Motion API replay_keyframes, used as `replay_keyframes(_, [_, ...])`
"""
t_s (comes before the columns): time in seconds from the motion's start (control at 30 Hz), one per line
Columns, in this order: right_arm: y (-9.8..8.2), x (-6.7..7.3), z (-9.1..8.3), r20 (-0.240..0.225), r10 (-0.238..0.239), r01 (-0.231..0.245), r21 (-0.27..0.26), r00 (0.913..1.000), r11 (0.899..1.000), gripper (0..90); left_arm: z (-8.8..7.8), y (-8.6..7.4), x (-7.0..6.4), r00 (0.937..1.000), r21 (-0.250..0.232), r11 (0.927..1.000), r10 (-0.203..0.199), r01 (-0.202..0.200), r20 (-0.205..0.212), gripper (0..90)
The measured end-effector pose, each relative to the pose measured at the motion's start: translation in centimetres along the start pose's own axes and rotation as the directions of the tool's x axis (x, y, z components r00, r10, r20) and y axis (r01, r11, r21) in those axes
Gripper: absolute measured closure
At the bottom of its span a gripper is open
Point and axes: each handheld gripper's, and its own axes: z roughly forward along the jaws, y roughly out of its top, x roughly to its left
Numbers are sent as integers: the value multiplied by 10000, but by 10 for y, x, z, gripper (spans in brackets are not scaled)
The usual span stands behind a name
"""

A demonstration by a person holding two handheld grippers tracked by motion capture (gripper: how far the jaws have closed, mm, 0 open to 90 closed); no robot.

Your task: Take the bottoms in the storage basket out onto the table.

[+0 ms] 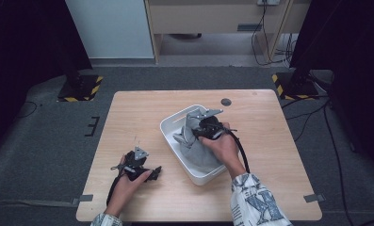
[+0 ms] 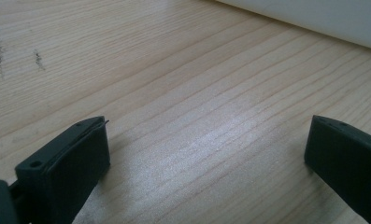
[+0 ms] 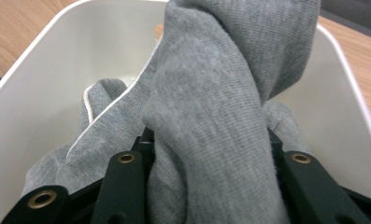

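Observation:
A grey cloth [image 1: 199, 154] lies bunched in a white tub [image 1: 168, 130] at the middle of the wooden table [image 1: 128, 113]. My right gripper [image 1: 187, 134] is over the tub, held by a hand in a patterned sleeve. In the right gripper view the cloth [image 3: 211, 93] rises in a thick fold between my black jaws, which press on it from both sides, with the tub wall [image 3: 43, 93] behind. My left gripper [image 1: 150, 172] rests low near the table's front left. Its fingers [image 2: 71, 158] stand wide apart over bare wood.
The tub's white side [image 2: 314, 18] runs across the top right of the left gripper view. A small dark round disc [image 1: 226, 101] sits near the table's far edge. Black stands with yellow-striped bases [image 1: 78, 88] flank the table on the floor.

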Motion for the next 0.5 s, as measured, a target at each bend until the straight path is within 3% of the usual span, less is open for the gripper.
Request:
replay_keyframes(0.23, [6, -3, -13, -28, -85, 84, -318, 10000, 9995, 589, 0, 0, -1, 10000, -14, 10000, -7, 7, 15, 0])
replay_keyframes(0.5, [14, -4, -24, 15, 131, -129, -763, 9999, 9970, 590, 1, 0, -1, 10000, -31, 10000, -17, 17, 26, 0])
